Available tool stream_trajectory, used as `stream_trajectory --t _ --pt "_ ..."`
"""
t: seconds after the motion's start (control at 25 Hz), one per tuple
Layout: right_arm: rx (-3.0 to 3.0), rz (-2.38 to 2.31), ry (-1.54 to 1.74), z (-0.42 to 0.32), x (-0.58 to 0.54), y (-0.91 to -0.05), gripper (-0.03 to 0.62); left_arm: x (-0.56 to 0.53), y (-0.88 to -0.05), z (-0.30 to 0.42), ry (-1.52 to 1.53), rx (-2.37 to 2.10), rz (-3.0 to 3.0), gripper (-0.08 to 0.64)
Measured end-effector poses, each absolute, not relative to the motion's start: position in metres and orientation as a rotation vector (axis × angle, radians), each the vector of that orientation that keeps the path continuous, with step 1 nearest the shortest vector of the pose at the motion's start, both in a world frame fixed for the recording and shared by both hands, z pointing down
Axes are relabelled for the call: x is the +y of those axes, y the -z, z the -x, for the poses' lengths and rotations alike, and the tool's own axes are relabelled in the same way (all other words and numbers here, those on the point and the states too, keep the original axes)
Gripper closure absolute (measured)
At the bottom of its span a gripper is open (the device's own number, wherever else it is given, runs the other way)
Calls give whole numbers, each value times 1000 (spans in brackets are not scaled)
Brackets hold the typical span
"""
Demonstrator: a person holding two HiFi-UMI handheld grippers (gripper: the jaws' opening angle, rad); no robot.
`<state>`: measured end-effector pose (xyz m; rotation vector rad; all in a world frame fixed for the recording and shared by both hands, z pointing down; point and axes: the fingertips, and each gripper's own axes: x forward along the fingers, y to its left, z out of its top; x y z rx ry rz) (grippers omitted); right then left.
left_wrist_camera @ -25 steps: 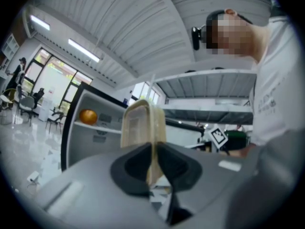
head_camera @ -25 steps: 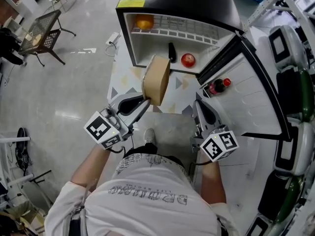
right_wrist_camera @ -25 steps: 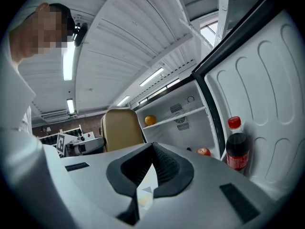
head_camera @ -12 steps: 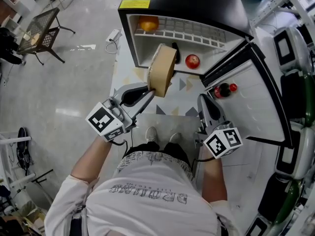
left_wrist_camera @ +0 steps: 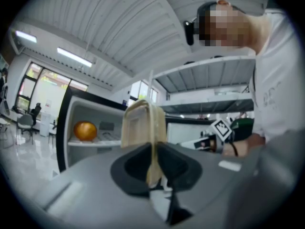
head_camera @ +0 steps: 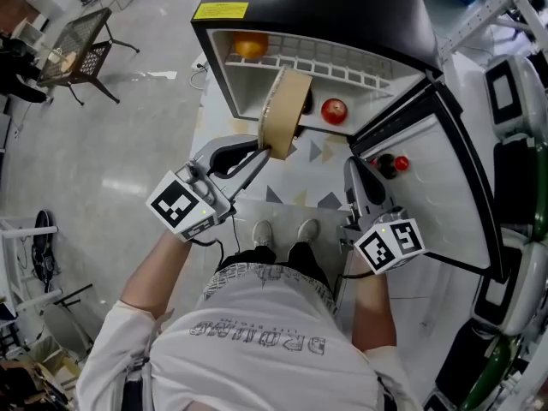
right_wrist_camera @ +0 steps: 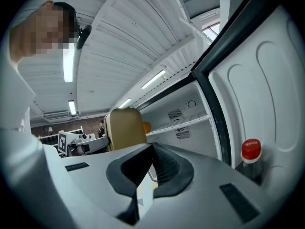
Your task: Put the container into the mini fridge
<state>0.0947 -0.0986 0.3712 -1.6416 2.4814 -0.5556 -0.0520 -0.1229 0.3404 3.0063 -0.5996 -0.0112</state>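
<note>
The tan container stands on edge in front of the mini fridge's open compartment, its far end over the lower shelf edge. My left gripper is shut on its near edge; the left gripper view shows the container rising from between the closed jaws of my left gripper. My right gripper hovers beside the open door, shut with nothing in it. In the right gripper view, my right gripper points at the fridge interior, with the container to its left.
An orange lies on the upper wire shelf, and a red apple and a dark object lie on the lower shelf. A red-capped bottle stands in the door rack. The person's shoes are on the patterned floor below.
The left gripper has carried the container forward and up, from in front of the fridge to its opening. The right gripper has hardly moved.
</note>
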Motion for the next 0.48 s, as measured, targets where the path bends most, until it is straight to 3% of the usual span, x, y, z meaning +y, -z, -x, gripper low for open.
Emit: stream_trajectory --t 0.24,0.48 --pt "2510 1564 567 -111 -110 -369 591 -135 -329 27 -122 -730 -3109 512" --pt "2529 1493 585 -122 -116 -369 591 -140 -326 4 -495 -822 -3321 513"
